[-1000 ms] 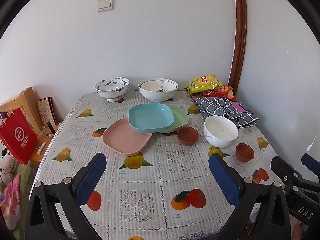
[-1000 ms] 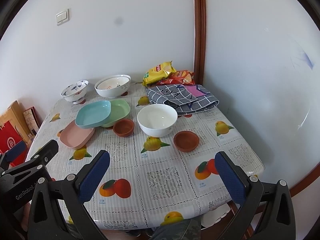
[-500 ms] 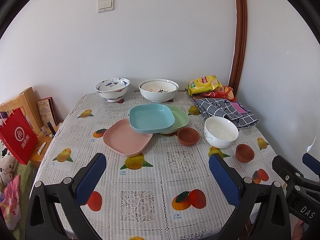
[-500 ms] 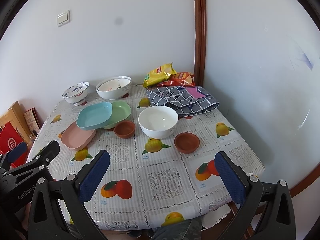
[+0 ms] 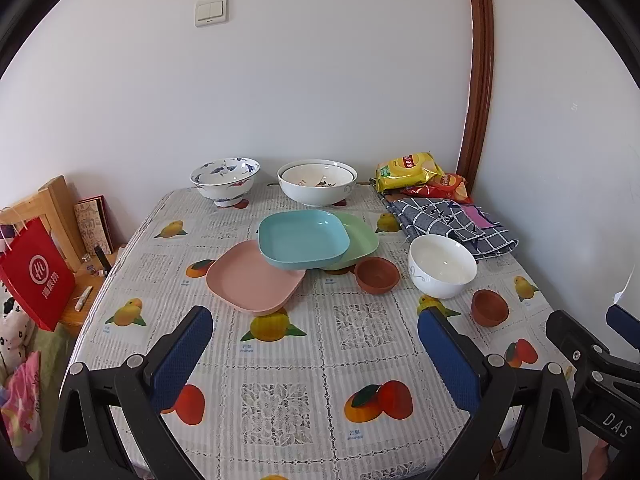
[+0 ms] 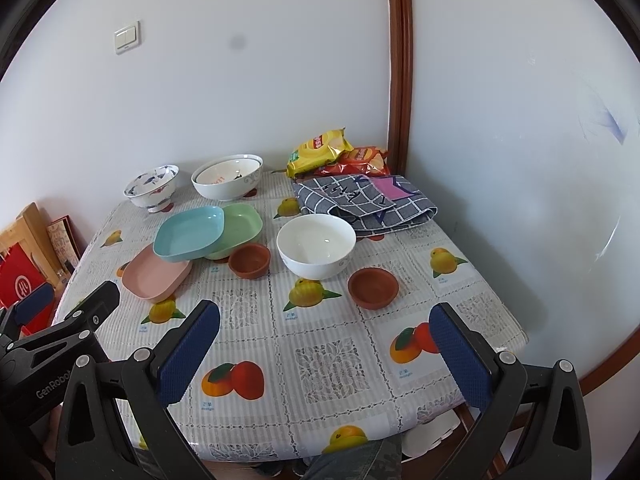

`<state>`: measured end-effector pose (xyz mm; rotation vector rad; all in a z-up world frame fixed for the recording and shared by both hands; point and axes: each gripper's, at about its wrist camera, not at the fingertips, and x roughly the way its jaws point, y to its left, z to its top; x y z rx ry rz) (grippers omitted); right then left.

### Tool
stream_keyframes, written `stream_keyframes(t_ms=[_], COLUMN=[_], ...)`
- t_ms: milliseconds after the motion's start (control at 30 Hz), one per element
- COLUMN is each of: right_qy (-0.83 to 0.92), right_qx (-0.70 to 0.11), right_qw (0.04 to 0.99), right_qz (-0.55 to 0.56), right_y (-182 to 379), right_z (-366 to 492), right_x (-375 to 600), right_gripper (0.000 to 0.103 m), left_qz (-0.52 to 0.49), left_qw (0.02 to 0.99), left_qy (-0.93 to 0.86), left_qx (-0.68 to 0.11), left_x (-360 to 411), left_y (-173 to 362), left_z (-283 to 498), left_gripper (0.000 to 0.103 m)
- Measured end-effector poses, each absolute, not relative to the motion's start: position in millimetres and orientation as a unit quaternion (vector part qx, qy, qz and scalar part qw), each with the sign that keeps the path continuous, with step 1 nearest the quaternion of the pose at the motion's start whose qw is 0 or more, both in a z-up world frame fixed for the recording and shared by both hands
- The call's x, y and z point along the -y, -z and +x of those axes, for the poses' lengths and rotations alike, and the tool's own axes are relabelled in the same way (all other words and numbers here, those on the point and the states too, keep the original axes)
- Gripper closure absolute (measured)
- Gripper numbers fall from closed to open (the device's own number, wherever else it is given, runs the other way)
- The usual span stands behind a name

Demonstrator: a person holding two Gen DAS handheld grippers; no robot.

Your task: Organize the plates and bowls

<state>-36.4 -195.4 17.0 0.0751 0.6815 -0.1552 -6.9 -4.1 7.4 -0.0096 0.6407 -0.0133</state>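
A blue plate (image 5: 303,238) rests tilted across a pink plate (image 5: 254,278) and a green plate (image 5: 358,240) at the table's middle. Two small brown bowls (image 5: 377,273) (image 5: 489,307) flank a plain white bowl (image 5: 442,266). A blue-patterned bowl (image 5: 224,178) and a large white bowl (image 5: 317,182) stand at the back. The same dishes show in the right wrist view, such as the white bowl (image 6: 316,245) and the blue plate (image 6: 189,232). My left gripper (image 5: 314,354) and right gripper (image 6: 326,354) are both open and empty, held above the table's near edge.
Snack bags (image 5: 408,170) and a folded checked cloth (image 5: 448,220) lie at the back right corner. A red bag (image 5: 36,276) and a wooden shelf (image 5: 52,208) stand left of the table (image 5: 280,368). Walls close the back and right.
Both grippers have drifted slightly forward and tilted a little; the dishes sit slightly higher in view. Nothing on the table has moved.
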Motion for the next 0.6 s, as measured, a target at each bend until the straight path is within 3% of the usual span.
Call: stream_keyframes(t_ms=[600], right_qy=[0.079], right_qx=[-0.329], right_qw=[0.940], right_qz=[0.034], right_y=[-14], right_z=[-23], right_x=[188], right_gripper=[0.000], left_qz=[-0.015], left_qw=[0.945], left_qy=[0.010], left_qx=[-0.326], left_x=[-5], left_y=[12], left_z=[13], left_gripper=[0.000])
